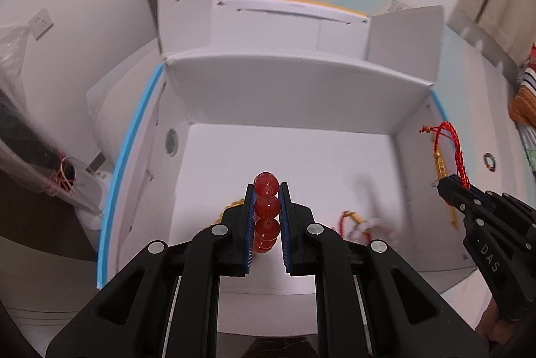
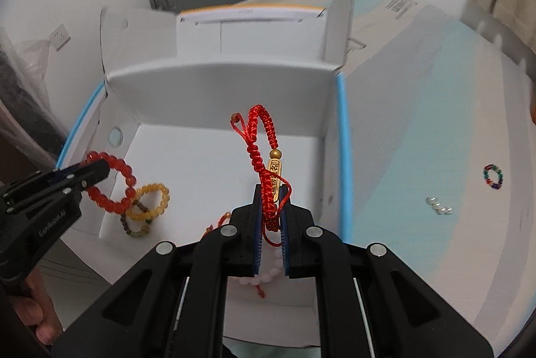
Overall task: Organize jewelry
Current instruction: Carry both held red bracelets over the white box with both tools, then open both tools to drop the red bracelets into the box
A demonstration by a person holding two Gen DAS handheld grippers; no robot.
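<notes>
"DAS" on right claw [image 1: 447, 187], "GenRoboAI" on left claw [image 2: 100, 172].

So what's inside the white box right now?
In the white box: a yellow bead bracelet, a darker beaded one and pale pink beads; the fingers hide other pieces.

The white box [image 2: 227, 163] stands open at the top, so a gripper can pass down into it from above. Its raised rear flap [image 2: 221, 83] blocks entry from behind. On the box floor, the left corner is taken by a yellow bead bracelet [image 2: 152, 202]; the middle and right of the floor lie bare. Right of the box, a small multicoloured bead ring [image 2: 493, 177] lies on otherwise open surface.
</notes>
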